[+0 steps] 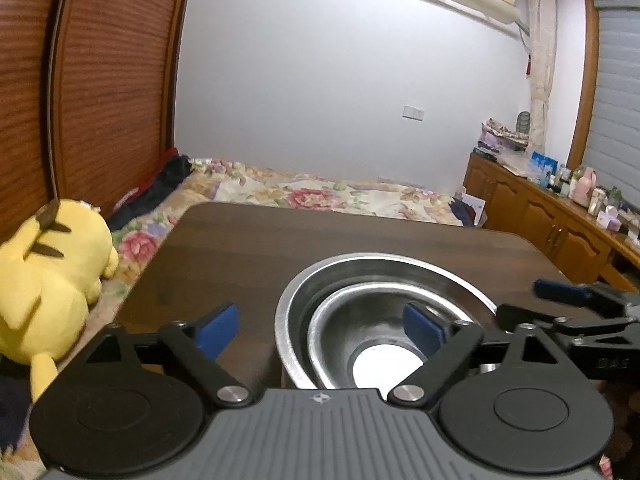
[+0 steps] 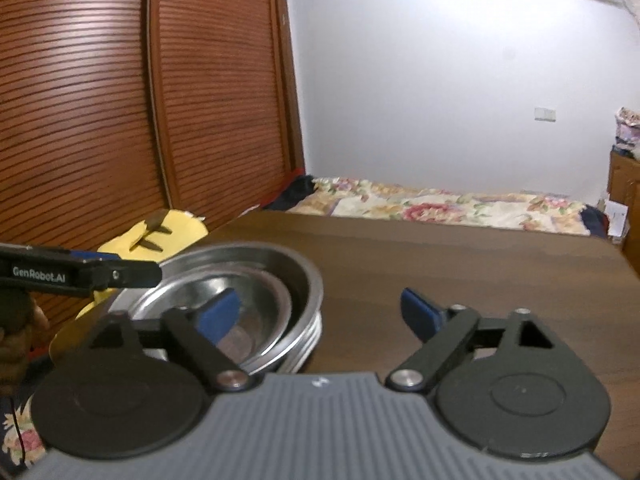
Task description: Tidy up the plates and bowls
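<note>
A stack of steel bowls stands on the dark wooden table, with a smaller bowl tilted inside the larger one. My left gripper is open, its right blue pad over the inner bowl and its left pad over bare table. In the right wrist view the same stack sits at lower left. My right gripper is open, its left pad over the inner bowl and its right pad above bare table. Neither holds anything. The right gripper's fingers also reach in from the right in the left wrist view.
A yellow plush toy lies left of the table on a floral bedspread. Slatted wooden wardrobe doors stand at the left. A wooden sideboard with bottles runs along the right. The other gripper's body and a hand show at left.
</note>
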`<state>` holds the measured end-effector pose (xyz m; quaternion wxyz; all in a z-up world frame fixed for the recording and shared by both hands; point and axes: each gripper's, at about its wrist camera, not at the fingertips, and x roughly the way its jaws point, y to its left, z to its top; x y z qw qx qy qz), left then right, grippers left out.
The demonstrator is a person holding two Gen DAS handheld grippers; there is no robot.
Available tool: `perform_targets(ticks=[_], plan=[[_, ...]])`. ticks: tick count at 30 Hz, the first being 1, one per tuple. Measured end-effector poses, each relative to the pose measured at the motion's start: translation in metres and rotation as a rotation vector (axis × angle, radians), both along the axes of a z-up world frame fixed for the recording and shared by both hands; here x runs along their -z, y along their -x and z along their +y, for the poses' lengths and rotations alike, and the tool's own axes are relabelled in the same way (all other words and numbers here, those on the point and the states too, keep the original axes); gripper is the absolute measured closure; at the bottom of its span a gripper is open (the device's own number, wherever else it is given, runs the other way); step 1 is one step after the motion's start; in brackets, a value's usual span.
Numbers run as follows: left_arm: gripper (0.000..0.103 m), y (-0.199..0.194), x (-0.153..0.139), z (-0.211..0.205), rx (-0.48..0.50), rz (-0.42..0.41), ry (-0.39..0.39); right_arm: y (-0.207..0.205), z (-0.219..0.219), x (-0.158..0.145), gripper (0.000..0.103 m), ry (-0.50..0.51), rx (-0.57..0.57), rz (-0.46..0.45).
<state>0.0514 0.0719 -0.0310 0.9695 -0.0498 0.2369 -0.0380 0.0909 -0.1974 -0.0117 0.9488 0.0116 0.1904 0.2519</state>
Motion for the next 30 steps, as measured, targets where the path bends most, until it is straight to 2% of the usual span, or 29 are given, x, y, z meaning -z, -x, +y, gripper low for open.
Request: perform_targets(ticks=[3, 5, 13, 19, 23, 30], plan=[[0.0, 0.004, -0.008, -0.009, 0.008, -0.033, -0.03, 0.006, -0.01, -0.007, 0.005, -0.01, 0.021, -0.023], [0.0, 0.006, -0.013, -0.015, 0.016, -0.041, -0.042, 0.008, -0.014, -0.01, 0.0, -0.018, 0.034, -0.032], [0.0, 0.011, -0.024, -0.038, 0.021, -0.059, -0.098, 0.022, -0.031, -0.019, 0.0, -0.023, 0.099, -0.051], [0.0, 0.013, -0.024, -0.053, 0.036, -0.048, -0.096, 0.033, -0.041, -0.023, 0.0, -0.003, 0.18, -0.06], [0.0, 0.019, -0.024, -0.066, 0.027, -0.064, -0.128, 0.039, -0.046, -0.025, 0.0, 0.01, 0.231, -0.054], [0.0, 0.028, -0.021, -0.078, 0.042, -0.058, -0.126, 0.049, -0.046, -0.024, 0.0, 0.032, 0.275, -0.044]])
